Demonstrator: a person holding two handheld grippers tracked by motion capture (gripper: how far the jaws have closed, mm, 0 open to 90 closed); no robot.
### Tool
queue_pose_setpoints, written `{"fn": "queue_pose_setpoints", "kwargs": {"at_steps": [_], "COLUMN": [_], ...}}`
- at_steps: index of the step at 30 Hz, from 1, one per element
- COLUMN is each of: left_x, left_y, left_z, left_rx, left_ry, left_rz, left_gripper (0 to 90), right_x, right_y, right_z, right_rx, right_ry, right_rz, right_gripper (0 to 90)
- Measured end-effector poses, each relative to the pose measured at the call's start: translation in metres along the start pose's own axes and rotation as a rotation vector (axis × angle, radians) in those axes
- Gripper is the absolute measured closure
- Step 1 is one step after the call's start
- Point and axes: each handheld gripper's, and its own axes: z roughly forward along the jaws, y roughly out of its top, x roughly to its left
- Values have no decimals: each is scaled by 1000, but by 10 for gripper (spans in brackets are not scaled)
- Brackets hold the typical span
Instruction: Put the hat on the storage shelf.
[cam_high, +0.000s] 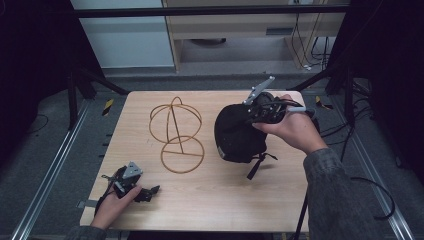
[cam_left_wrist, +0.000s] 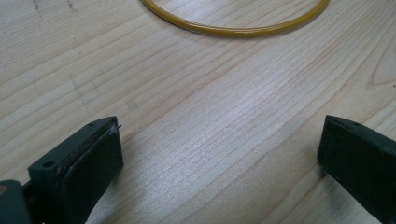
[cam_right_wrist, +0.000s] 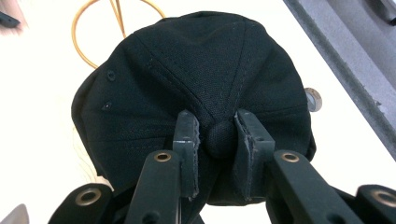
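Right claw (cam_right_wrist: 218, 140) is clenched on the black cap's (cam_right_wrist: 196, 79) top button, a detail the high view hides. Left claw (cam_left_wrist: 219, 154) rests released on the counter (cam_left_wrist: 196, 116), wire stand (cam_left_wrist: 233, 31) just ahead.

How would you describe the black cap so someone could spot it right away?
On the wooden table, look right of the gold wire stand. The black cap is there, its top button pinched by the right tongs: the one soft, dark thing.

Matt black cloth cap (cam_right_wrist: 196, 74), glossy wire stand (cam_high: 176, 132), smooth wooden table (cam_high: 225, 200).

Wire stand (cam_high: 176, 135) blocks table (cam_high: 225, 200) centre; front edge free.
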Motion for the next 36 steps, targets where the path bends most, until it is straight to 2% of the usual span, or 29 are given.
{"fn": "queue_pose_setpoints", "kwargs": {"at_steps": [5,18,27,36], "left_x": [0,0,0,0], "left_y": [0,0,0,0], "left_z": [0,0,0,0], "left_rx": [0,0,0,0], "left_ry": [0,2,1,2], "left_rz": [0,-1,0,-1], "left_gripper": [0,0,0,0], "right_x": [2,12,14,19], "right_y": [0,3,4,11], "right_z": [-9,-33,-35,-47], "right_rx": [-36,-98,-109,-135], "right_ry": [8,-21,-25,-33], "right_rz": [-2,-19,-26,-42], "right_gripper": [722,723,724,724]}}
